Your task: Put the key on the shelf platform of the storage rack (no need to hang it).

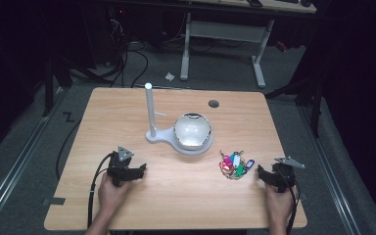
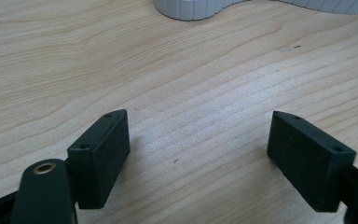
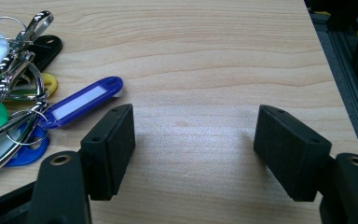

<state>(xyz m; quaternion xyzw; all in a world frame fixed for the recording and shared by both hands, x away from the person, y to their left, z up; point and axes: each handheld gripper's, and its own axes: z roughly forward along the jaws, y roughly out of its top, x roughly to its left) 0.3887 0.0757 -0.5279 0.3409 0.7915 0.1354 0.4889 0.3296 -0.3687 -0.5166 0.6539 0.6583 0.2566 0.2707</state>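
Right gripper [image 1: 263,172] sat jaws apart, empty, just beside the bunch of coloured plastic key tags on metal rings [image 1: 234,164]; left gripper [image 1: 138,171] gaped too, over bare wooden table [image 1: 176,196].

No text, brand, number or sign can be read anywhere. The key tags [image 3: 81,102] have label windows, but the blue one's window is blank white and the others are too hidden or small to tell. The table [image 1: 127,112] carries only wood grain.
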